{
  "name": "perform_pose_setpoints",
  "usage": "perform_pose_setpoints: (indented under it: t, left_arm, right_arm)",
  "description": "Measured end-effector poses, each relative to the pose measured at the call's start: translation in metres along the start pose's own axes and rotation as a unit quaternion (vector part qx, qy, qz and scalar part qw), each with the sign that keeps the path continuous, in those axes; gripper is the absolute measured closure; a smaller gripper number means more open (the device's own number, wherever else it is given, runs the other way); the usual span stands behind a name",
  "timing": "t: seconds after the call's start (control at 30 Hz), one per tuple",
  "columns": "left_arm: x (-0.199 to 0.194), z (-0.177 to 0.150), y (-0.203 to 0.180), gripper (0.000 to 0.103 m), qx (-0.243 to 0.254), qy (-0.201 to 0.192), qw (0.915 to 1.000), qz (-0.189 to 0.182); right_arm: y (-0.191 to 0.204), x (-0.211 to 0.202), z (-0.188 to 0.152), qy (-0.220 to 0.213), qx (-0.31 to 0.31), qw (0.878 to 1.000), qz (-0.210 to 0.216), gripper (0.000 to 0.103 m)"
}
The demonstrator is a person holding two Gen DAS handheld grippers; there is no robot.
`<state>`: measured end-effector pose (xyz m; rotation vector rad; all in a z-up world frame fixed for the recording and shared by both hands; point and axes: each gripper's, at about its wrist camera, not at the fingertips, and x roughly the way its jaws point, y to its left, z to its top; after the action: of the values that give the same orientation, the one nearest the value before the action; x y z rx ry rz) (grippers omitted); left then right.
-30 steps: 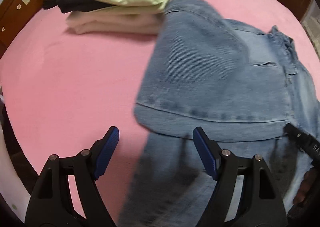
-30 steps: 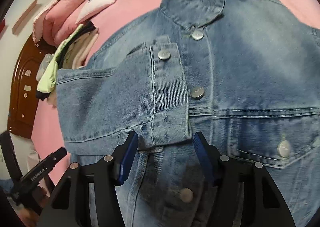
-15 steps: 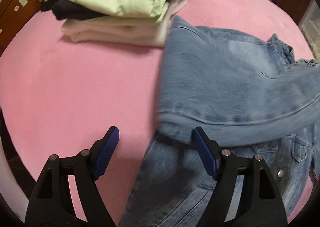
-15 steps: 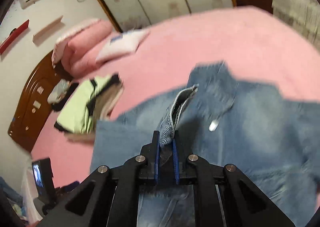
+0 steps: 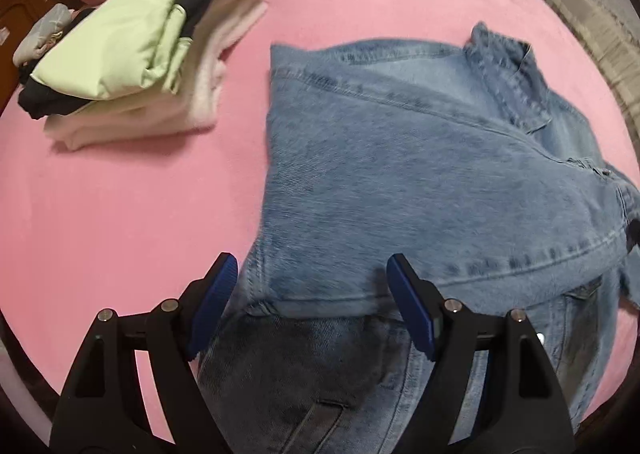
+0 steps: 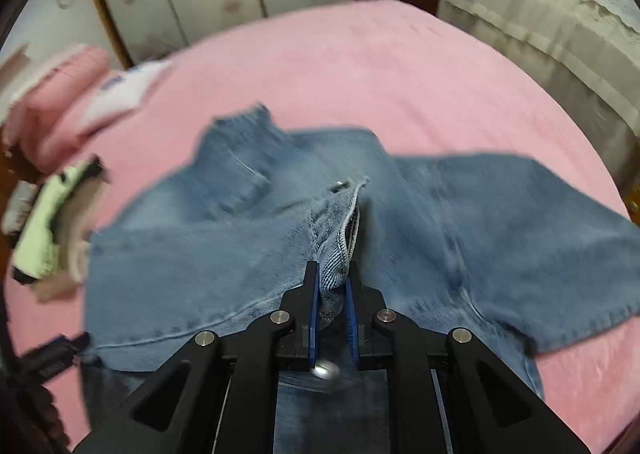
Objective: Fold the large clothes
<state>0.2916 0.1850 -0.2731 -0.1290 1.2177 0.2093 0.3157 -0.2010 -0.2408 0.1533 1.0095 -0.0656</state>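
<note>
I see a bed (image 5: 120,214) with a pink cover. A denim jacket (image 5: 400,174) lies spread on it, directly ahead of the left gripper (image 5: 312,310). A stack of folded clothes (image 5: 132,66) rests on the cover, far left of that gripper. Pink pillows (image 6: 60,110) lie beyond the stack.
</note>
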Motion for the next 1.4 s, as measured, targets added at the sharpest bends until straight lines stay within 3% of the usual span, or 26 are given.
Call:
perform_pose_setpoints:
  t: [0.17, 0.37, 0.47, 0.57, 0.63, 0.7, 0.8, 0.87, 0.93, 0.97, 1.1, 1.23, 1.33, 1.4]
  left_arm:
    - [0.025, 0.003, 0.007, 0.028, -0.009, 0.035, 0.9992, 0.013]
    - [0.039, 0.004, 0.011, 0.028, -0.013, 0.056, 0.9984, 0.001]
    - [0.050, 0.002, 0.011, 0.029, -0.006, 0.059, 0.9981, 0.018]
    - [0.049, 0.003, 0.011, 0.046, -0.012, 0.048, 0.9985, 0.022]
    - [0.036, 0.002, 0.008, 0.072, -0.017, 0.028, 0.9993, 0.015]
    - [0.025, 0.001, 0.002, 0.080, -0.011, 0.017, 0.9997, 0.013]
    - [0.011, -0.002, -0.012, 0.080, 0.014, 0.010, 0.9996, -0.022]
    - [0.013, -0.001, -0.019, 0.079, 0.039, 0.017, 0.9990, -0.015]
    - [0.017, 0.001, -0.018, 0.079, 0.035, 0.023, 0.9991, -0.004]
    - [0.015, 0.001, -0.016, 0.080, 0.027, 0.020, 0.9994, -0.004]
    - [-0.010, 0.007, -0.003, 0.080, 0.003, -0.015, 0.9995, -0.028]
    - [-0.008, 0.009, -0.007, 0.079, 0.014, 0.015, 0.9945, -0.102]
    - [0.014, 0.005, -0.019, 0.079, 0.030, 0.041, 0.9951, -0.085]
    - [0.035, -0.001, -0.025, 0.085, 0.050, 0.062, 0.9966, -0.020]
  right_arm:
    - [-0.029, 0.014, -0.024, 0.025, 0.025, 0.998, -0.046, 0.092]
    - [-0.066, 0.038, -0.031, 0.061, 0.064, 0.992, -0.088, 0.092]
    - [-0.078, 0.052, -0.034, 0.080, 0.085, 0.988, -0.103, 0.085]
    - [-0.081, 0.051, -0.032, 0.069, 0.078, 0.978, -0.181, 0.080]
    - [-0.087, 0.041, -0.031, 0.054, 0.085, 0.971, -0.216, 0.080]
    - [-0.091, 0.024, -0.031, 0.017, 0.108, 0.977, -0.185, 0.080]
    - [-0.081, 0.010, -0.035, -0.005, 0.102, 0.994, -0.049, 0.080]
    - [-0.061, 0.021, -0.038, 0.027, 0.084, 0.994, 0.060, 0.080]
    - [-0.031, 0.040, -0.047, 0.080, 0.068, 0.981, 0.164, 0.080]
    - [-0.014, 0.049, -0.053, 0.104, 0.056, 0.974, 0.195, 0.080]
    - [0.055, 0.071, -0.075, 0.156, -0.008, 0.960, 0.233, 0.081]
    - [0.100, 0.078, -0.096, 0.182, -0.044, 0.949, 0.254, 0.081]
    - [0.112, 0.078, -0.102, 0.182, -0.044, 0.947, 0.261, 0.081]
    - [0.110, 0.077, -0.105, 0.180, -0.044, 0.947, 0.261, 0.080]
